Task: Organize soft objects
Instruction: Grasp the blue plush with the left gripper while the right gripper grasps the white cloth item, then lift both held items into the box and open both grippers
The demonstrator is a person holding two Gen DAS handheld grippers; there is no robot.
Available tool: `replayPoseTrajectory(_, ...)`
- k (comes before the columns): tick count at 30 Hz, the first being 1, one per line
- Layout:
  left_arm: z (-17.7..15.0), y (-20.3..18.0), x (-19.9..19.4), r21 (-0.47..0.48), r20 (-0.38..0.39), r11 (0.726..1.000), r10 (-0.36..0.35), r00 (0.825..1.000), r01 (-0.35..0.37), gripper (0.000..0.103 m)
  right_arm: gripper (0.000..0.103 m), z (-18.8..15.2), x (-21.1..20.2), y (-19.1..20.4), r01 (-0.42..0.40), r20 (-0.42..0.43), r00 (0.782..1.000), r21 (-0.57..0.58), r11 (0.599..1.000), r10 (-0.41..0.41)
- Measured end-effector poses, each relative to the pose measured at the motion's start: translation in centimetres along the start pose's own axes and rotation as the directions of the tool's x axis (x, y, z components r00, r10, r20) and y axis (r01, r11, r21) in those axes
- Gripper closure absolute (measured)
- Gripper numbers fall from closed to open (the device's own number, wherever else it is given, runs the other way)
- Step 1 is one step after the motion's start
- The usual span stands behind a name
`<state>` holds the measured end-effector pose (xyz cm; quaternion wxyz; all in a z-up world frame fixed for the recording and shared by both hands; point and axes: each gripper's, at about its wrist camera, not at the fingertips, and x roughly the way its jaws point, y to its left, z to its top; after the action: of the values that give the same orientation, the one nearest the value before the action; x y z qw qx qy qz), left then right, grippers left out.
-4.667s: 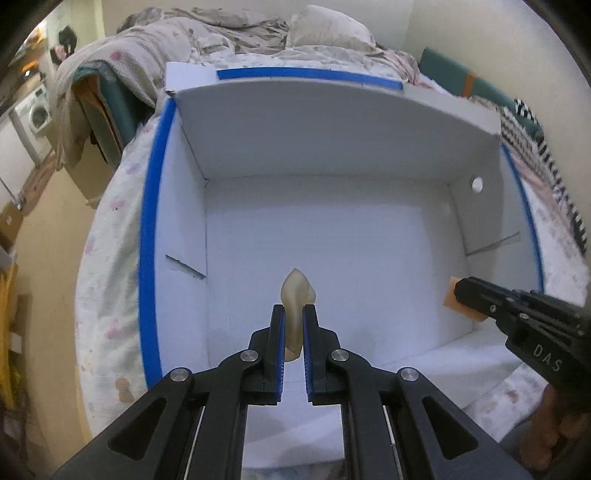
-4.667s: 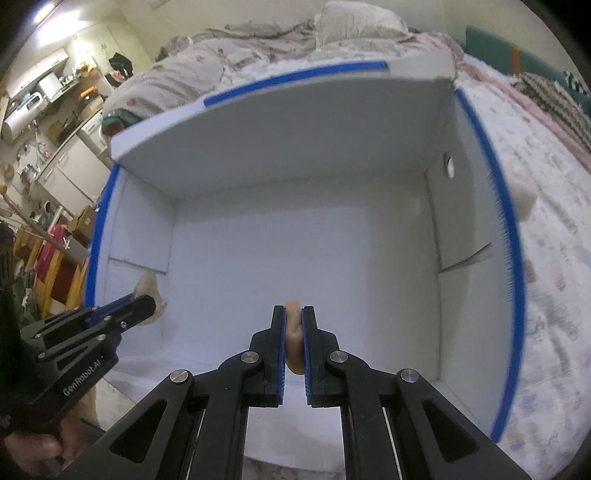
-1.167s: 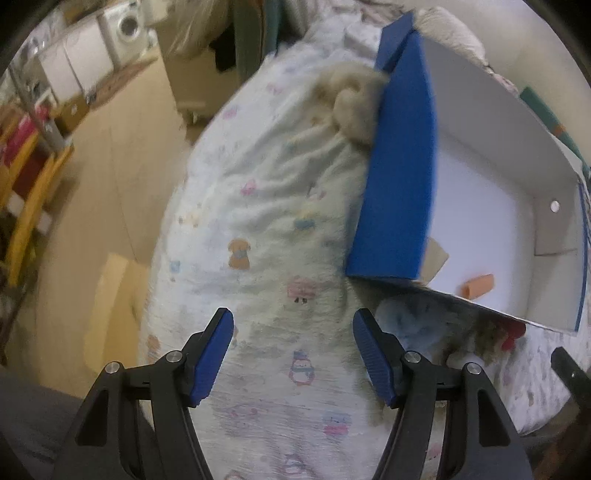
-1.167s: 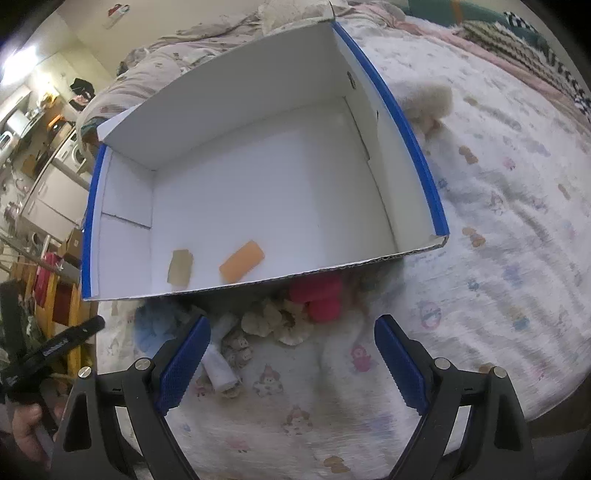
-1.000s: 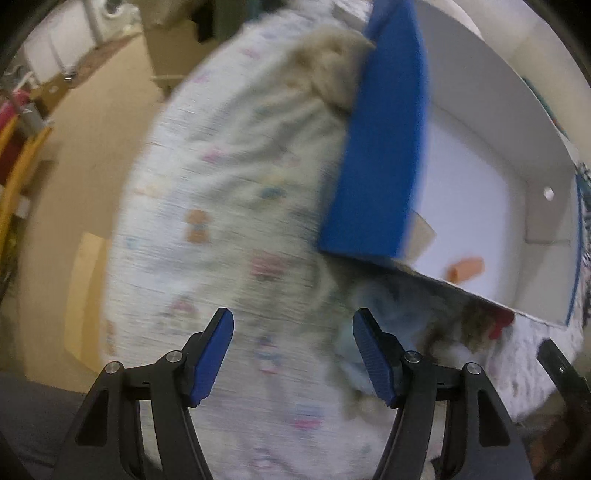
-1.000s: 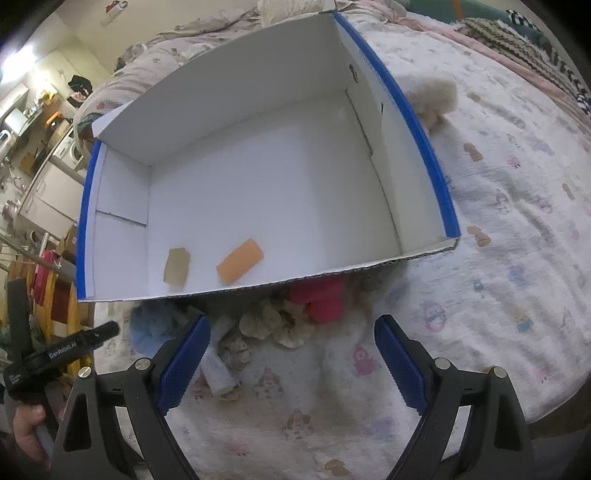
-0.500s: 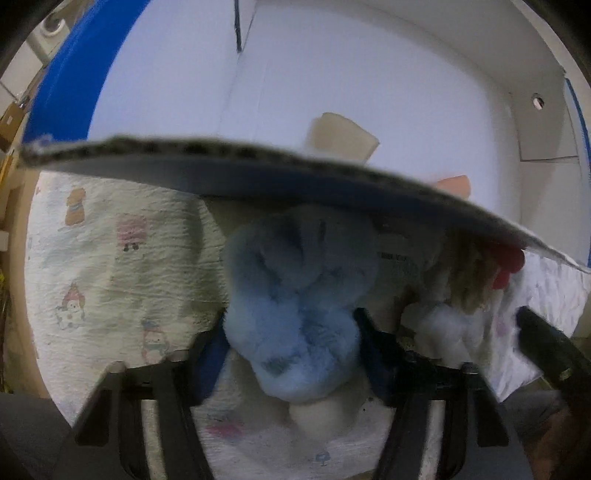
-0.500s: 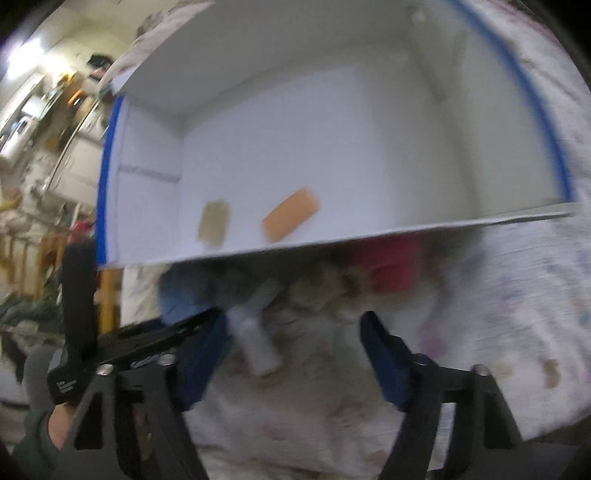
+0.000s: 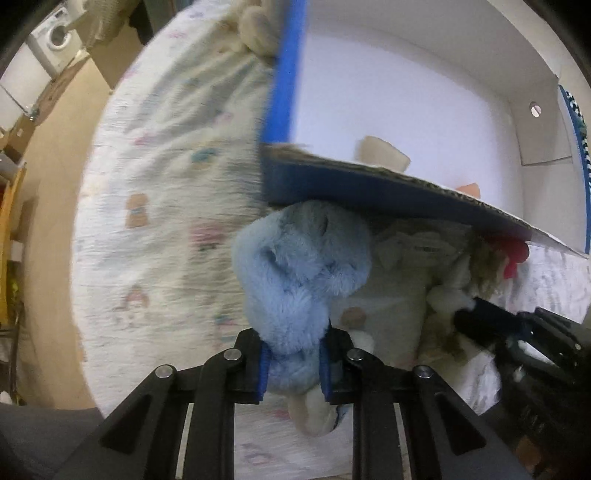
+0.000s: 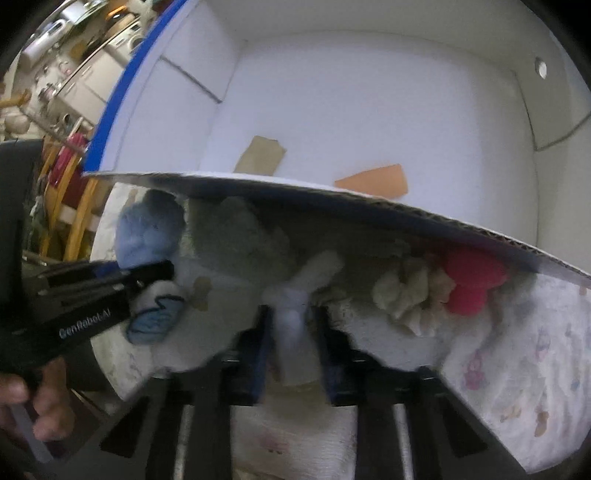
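My left gripper (image 9: 293, 365) is shut on a fluffy blue plush toy (image 9: 299, 273) that lies on the bed against the near wall of the white box (image 9: 388, 110). My right gripper (image 10: 293, 343) is closed around a white soft toy (image 10: 295, 310) in front of the same box (image 10: 369, 92); the view is blurred. A beige pad (image 10: 260, 155) and an orange pad (image 10: 376, 179) lie inside the box. A cream plush (image 10: 406, 291) and a red plush (image 10: 469, 280) lie by the box wall on the right.
The box has blue outer walls and stands on a patterned bedspread (image 9: 166, 221). A beige plush (image 9: 255, 26) lies beyond the box's left corner. The bed edge and the floor (image 9: 48, 147) are to the left. The left gripper also shows in the right wrist view (image 10: 110, 288).
Both grippers came down from open, above the bed, to the toys in front of the box. The left one closed on the blue plush, the right one on the white toy.
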<state>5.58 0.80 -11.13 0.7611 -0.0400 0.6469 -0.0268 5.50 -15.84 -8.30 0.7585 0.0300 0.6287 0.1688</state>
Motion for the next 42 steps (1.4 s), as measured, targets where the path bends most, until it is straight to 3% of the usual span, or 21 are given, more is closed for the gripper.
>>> replayPoseTrajectory(10, -0.6, 1.5, -2.6, -0.012, 0.05, 1.0, 0.013, 0.999, -0.012, 0.084, 0.096, -1.6, -4.9, -0.7, -0.079, 0.125, 0.989, -0.009, 0.997, 0.08)
replayPoseTrajectory(24, -1.8, -0.4, -6.3, -0.032, 0.123, 0.997, 0.08, 0.989, -0.076, 0.084, 0.096, -2.4, -6.1, -0.1, -0.068, 0.178, 0.981, -0.022, 0.997, 0.071)
replayPoseTrajectory(30, -2.9, 0.1, -10.4, -0.073, 0.223, 0.994, 0.102, 0.97, -0.087, 0.084, 0.096, -3.2, -8.8, -0.7, -0.105, 0.23, 0.968, 0.001, 0.995, 0.101)
replayPoseTrajectory(36, -2.7, -0.7, -15.2, -0.041, 0.35, 0.995, 0.104, 0.931, -0.096, 0.084, 0.096, -3.3, -12.0, -0.9, -0.139, 0.309, 0.942, 0.002, 0.99, 0.132)
replayPoseTrajectory(38, -1.9, -1.1, -16.0, -0.018, 0.402, 0.992, 0.118, 0.908, -0.121, 0.084, 0.096, -3.0, -13.1, -1.1, -0.147, 0.337, 0.931, 0.005, 0.989, 0.137)
replayPoseTrajectory(42, -0.1, -1.9, -17.5, 0.005, 0.446, 0.993, 0.105, 0.889, -0.12, 0.084, 0.096, -2.0, -15.3, -1.4, -0.141, 0.412, 0.903, 0.013, 0.99, 0.123)
